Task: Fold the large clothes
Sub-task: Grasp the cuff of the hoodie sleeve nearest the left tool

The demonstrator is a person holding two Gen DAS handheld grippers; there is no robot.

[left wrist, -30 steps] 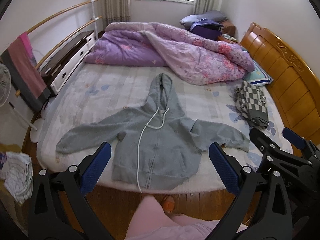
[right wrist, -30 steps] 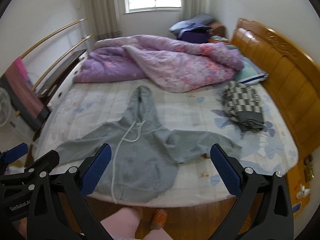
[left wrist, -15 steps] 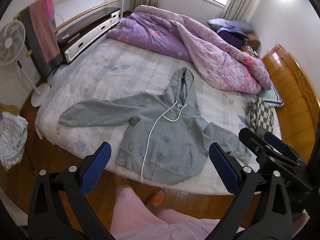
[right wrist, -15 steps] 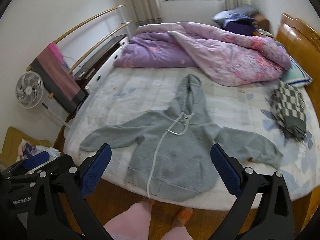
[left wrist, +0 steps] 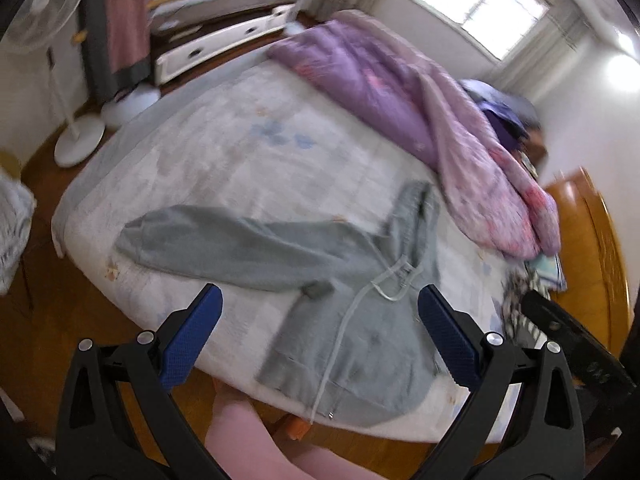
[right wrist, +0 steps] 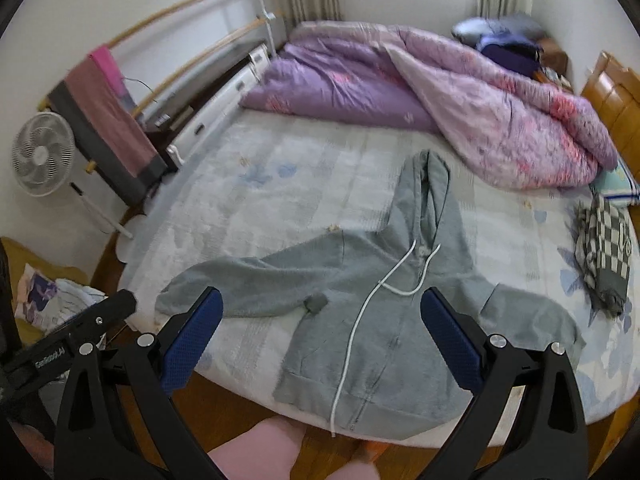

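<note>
A grey zip hoodie (left wrist: 360, 312) (right wrist: 392, 312) lies flat and front-up on the bed, hood toward the far side, both sleeves spread, white drawstring loose down its front. Its hem lies at the bed's near edge. My left gripper (left wrist: 320, 320) is open and empty, held above the hoodie's left sleeve and body. My right gripper (right wrist: 318, 322) is open and empty, above the hoodie's body. Neither touches the cloth. The left wrist view is blurred by motion.
A purple and pink quilt (right wrist: 440, 92) is heaped at the far side of the bed (right wrist: 280, 184). A checked garment (right wrist: 604, 248) lies at right by the wooden headboard (left wrist: 592, 248). A fan (right wrist: 42, 154), a towel rail (right wrist: 108, 120) and a clothes pile (right wrist: 52, 300) stand left.
Both grippers have swung left and moved closer over the bed. The hoodie now sits lower and nearer in both views. Both grippers stay open.
</note>
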